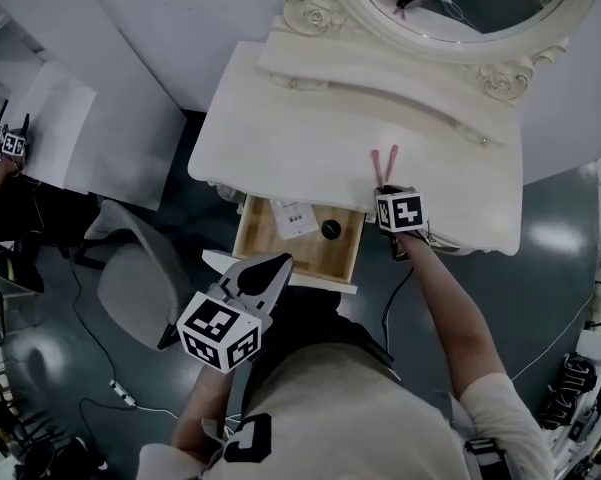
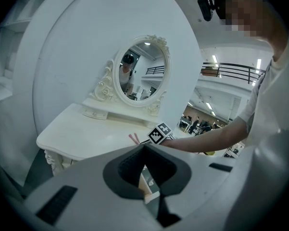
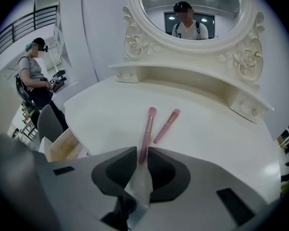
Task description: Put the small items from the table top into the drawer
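Observation:
Two pink brushes lie side by side near the front edge of the white dressing table. My right gripper points down at them, its jaws shut on the lower end of the left brush. The other brush lies free just to its right. Below the table top the wooden drawer stands open, holding a white packet and a small black round item. My left gripper hovers in front of the drawer, shut and holding nothing.
An oval mirror with a carved frame and a low shelf stands at the back of the table. A grey chair sits to the left of the drawer. Another person stands off to the left.

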The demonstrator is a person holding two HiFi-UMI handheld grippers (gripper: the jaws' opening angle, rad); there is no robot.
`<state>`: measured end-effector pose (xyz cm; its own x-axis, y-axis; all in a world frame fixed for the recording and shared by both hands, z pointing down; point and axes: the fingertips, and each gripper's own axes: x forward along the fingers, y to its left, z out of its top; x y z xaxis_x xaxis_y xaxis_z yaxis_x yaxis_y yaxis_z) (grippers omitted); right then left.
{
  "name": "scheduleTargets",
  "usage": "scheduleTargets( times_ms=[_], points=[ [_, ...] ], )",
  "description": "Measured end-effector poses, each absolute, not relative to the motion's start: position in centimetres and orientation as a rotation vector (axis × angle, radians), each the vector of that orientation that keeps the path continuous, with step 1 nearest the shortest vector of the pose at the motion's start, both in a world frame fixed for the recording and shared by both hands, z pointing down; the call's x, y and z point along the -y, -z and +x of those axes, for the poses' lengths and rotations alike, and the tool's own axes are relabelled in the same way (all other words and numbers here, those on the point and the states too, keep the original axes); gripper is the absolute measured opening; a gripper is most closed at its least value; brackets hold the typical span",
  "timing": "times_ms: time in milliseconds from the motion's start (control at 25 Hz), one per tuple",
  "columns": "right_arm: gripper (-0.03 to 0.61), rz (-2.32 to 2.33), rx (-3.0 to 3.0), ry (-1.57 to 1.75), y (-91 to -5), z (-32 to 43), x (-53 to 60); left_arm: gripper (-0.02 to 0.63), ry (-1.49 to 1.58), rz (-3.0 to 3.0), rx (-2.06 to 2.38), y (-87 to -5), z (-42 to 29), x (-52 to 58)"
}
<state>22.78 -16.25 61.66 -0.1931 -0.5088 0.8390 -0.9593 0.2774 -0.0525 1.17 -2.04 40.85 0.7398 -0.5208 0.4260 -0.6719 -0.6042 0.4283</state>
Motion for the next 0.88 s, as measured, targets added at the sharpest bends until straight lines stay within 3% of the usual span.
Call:
scheduleTargets(
  times_ms=[200, 880],
  points=[
    [0.052, 1.303, 1.839, -0.755, -61.5, 22.5, 16.2, 0.055, -0.341, 2.362, 0.899, -40.7, 0.7, 1.8],
    [0.048, 1.300, 1.863, -0.778, -61.2, 22.4, 15.5, 0.055, -0.337, 2.374, 0.923, -40.0, -0.6, 1.2]
  ],
)
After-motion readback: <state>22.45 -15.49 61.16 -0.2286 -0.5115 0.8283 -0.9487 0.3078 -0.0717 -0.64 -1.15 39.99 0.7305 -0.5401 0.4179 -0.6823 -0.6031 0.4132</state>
